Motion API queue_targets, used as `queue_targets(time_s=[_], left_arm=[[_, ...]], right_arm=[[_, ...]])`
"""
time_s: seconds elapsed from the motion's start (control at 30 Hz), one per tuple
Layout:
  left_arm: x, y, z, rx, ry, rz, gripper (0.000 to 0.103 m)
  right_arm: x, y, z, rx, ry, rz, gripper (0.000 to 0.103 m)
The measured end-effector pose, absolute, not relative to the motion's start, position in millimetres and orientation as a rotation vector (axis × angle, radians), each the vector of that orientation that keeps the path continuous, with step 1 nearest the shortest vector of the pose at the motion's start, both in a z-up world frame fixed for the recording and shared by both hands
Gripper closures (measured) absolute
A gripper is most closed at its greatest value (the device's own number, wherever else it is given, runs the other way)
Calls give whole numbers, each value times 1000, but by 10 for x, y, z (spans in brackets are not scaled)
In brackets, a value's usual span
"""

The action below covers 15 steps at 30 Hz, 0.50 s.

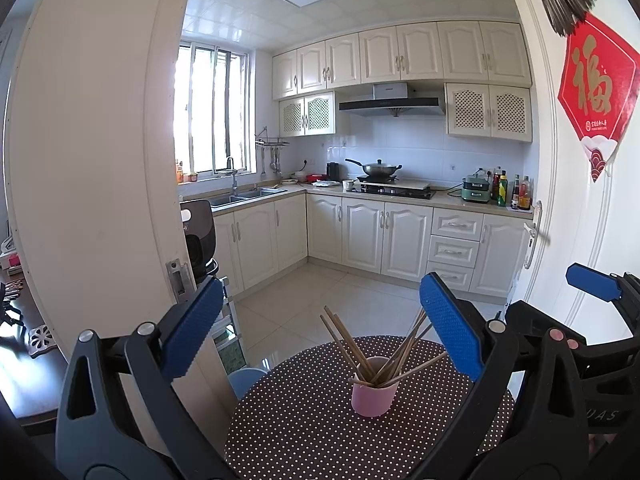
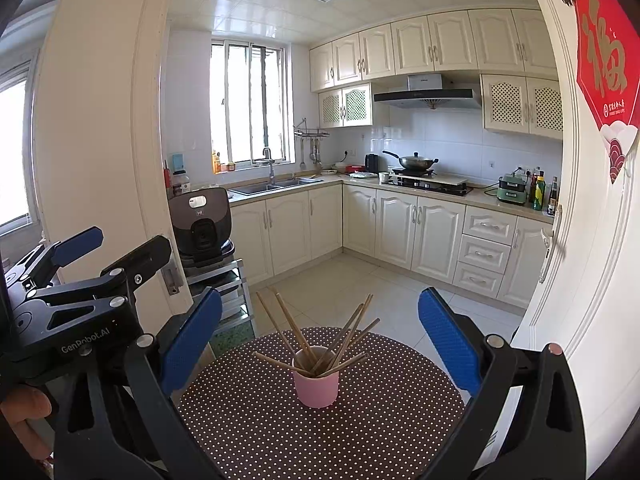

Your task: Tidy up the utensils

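A pink cup (image 1: 374,394) (image 2: 316,386) stands upright on a round brown table with white dots (image 1: 304,432) (image 2: 280,432). Several wooden chopsticks (image 1: 344,344) (image 2: 292,328) stand fanned out in it. My left gripper (image 1: 324,332) is open and empty, held back from the cup on the near side. My right gripper (image 2: 320,332) is open and empty too, also short of the cup. The right gripper shows at the right edge of the left wrist view (image 1: 592,282); the left gripper shows at the left of the right wrist view (image 2: 76,246).
A cream door frame (image 1: 100,160) (image 2: 100,120) stands left of the table and a white door (image 1: 580,200) (image 2: 592,240) with a red paper sign to the right. A black appliance on a rack (image 2: 204,224) is behind the table. The kitchen floor lies beyond.
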State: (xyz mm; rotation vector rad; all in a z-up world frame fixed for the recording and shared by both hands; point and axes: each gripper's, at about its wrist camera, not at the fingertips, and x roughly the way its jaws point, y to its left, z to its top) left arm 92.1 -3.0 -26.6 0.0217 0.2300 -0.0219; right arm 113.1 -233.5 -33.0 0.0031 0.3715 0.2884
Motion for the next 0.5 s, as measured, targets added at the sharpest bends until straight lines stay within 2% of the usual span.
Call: queue_targets(time_s=[0.5], left_arm=[[926,-29,-270,22,235,-24,6]], right_arm=[[1113,-2344,-346,2,376,283,8]])
